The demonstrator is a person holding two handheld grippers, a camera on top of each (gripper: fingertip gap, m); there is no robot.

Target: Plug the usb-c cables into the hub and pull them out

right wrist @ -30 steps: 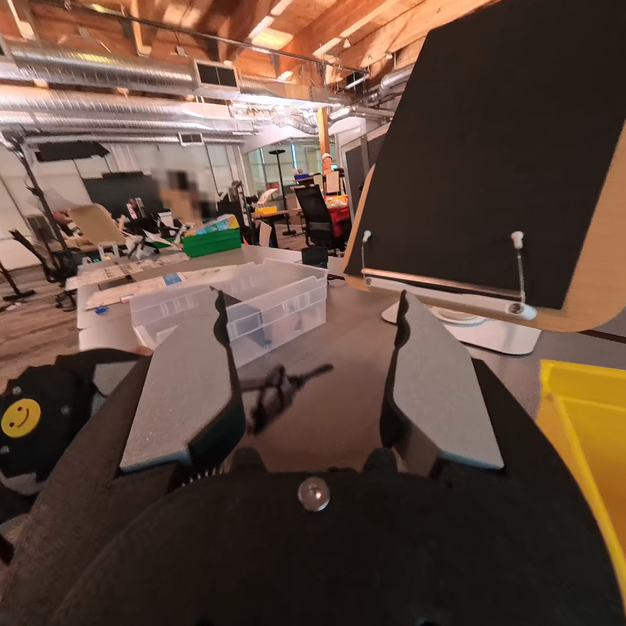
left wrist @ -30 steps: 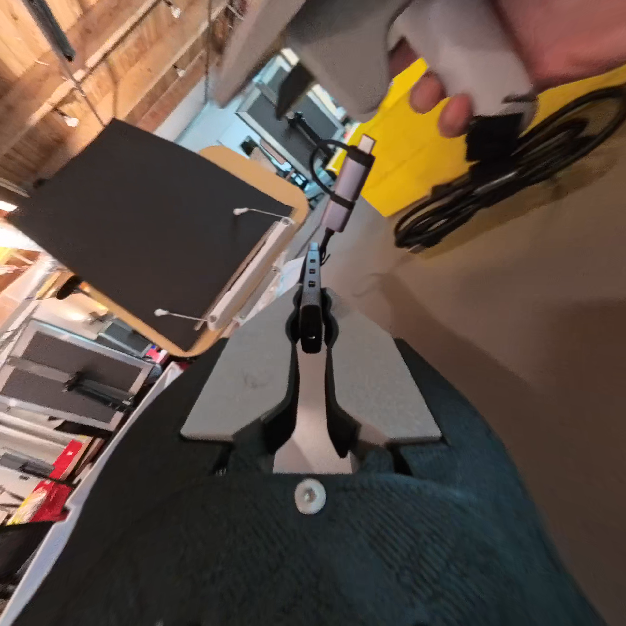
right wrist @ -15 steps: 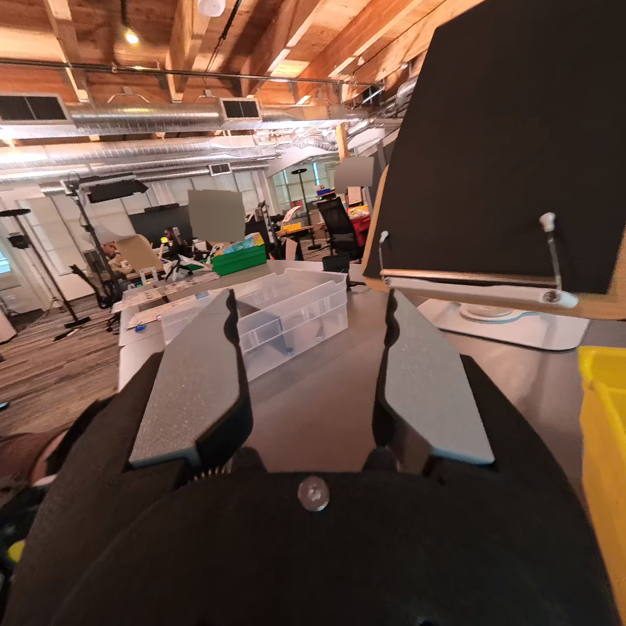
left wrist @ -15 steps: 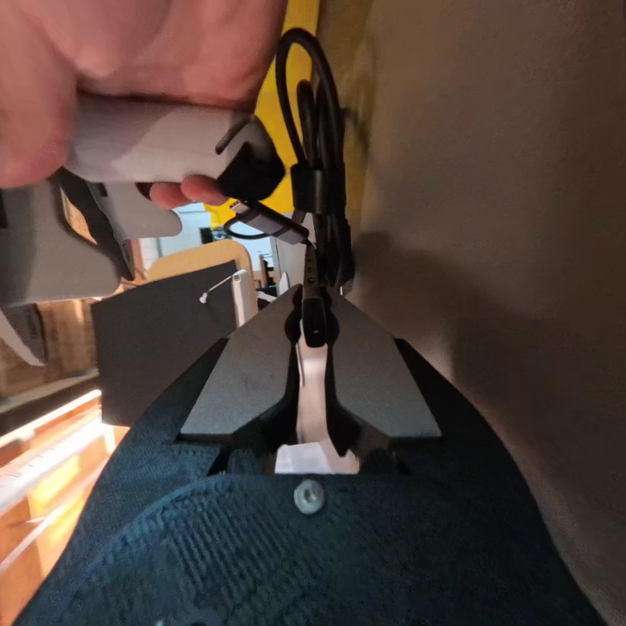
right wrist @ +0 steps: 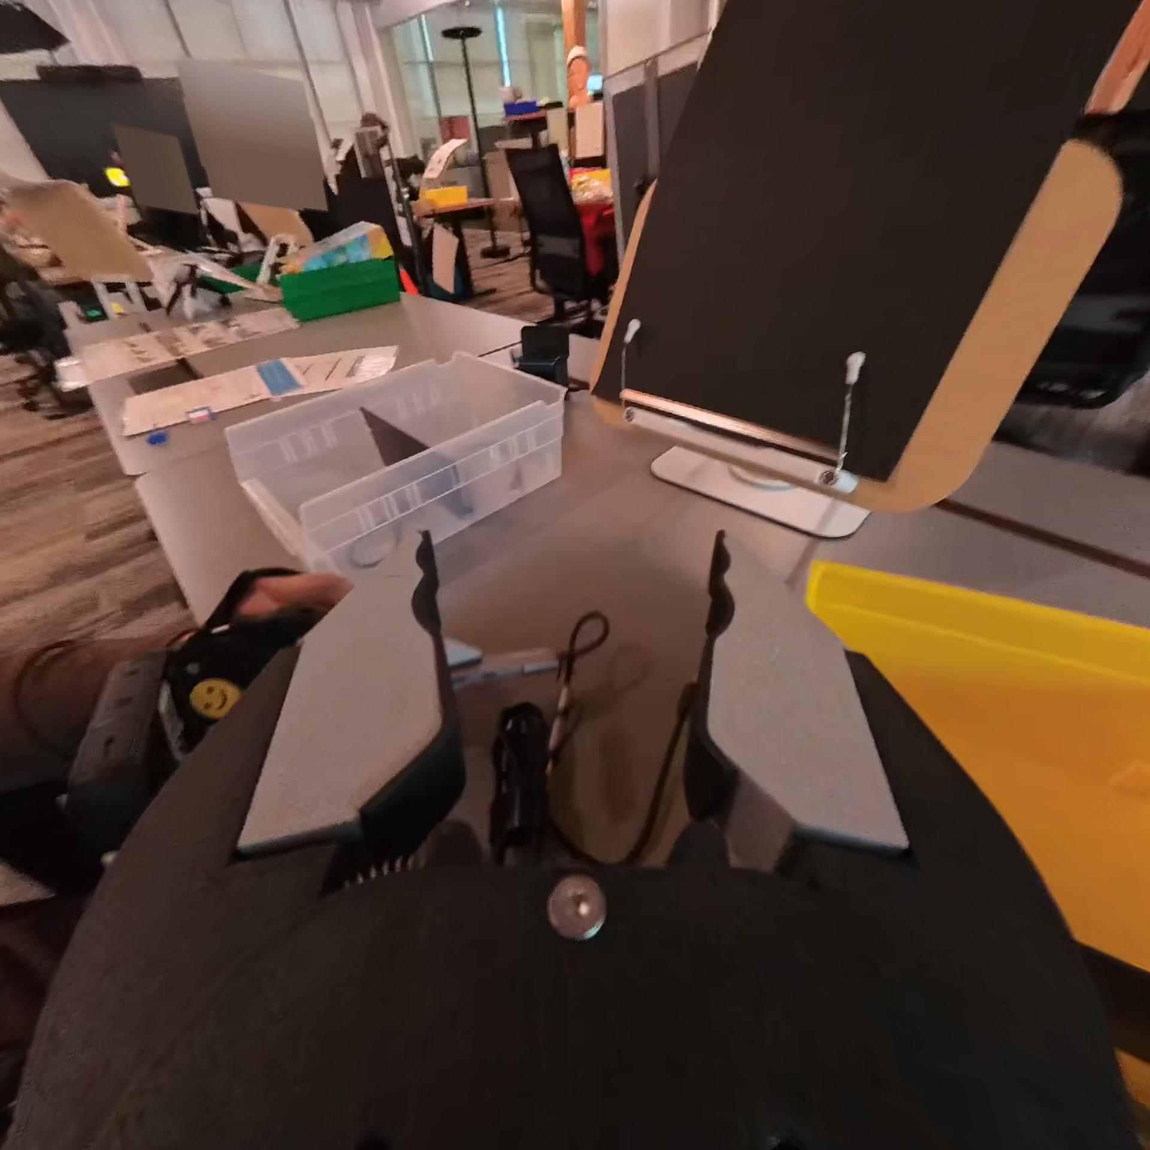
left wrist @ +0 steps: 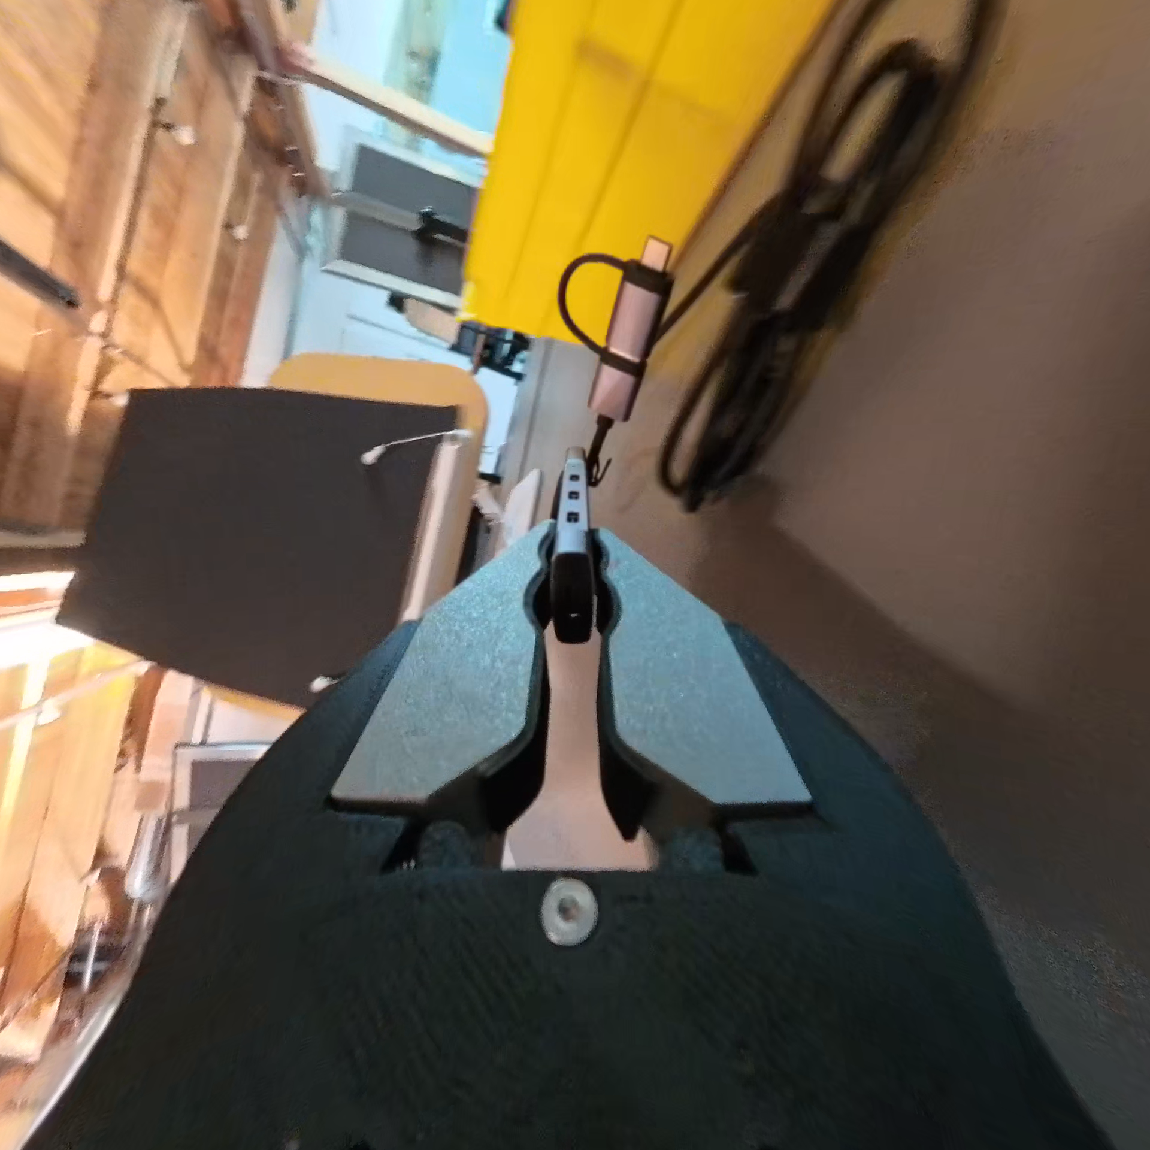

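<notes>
My left gripper point(left wrist: 572, 547) is shut on the slim grey hub point(left wrist: 574, 498), held edge-on with its row of ports facing the camera. The hub's short lead ends in a grey plug with a looped adapter point(left wrist: 628, 336) beyond it. A coiled black usb-c cable point(left wrist: 778, 280) lies on the table past the hub. My right gripper point(right wrist: 571, 547) is open and empty above the table. Below, between its fingers, I see the black cable bundle point(right wrist: 519, 771), the looped adapter point(right wrist: 585, 635) and the tip of the hub point(right wrist: 498, 669). The left gripper point(right wrist: 211, 691) is at the left.
A yellow bin point(right wrist: 995, 715) stands at the right of the cables and also shows in the left wrist view point(left wrist: 591, 155). A black board on a stand point(right wrist: 840, 249) is behind. A clear plastic organiser box point(right wrist: 404, 448) sits at the back left near the table edge. My hands' fingertips stand some 20 centimetres from each other.
The right gripper has tipped down toward the table, bringing the cables and hub between its open fingers. The hand and right gripper have left the left wrist view, which has rolled. The hub stays clamped.
</notes>
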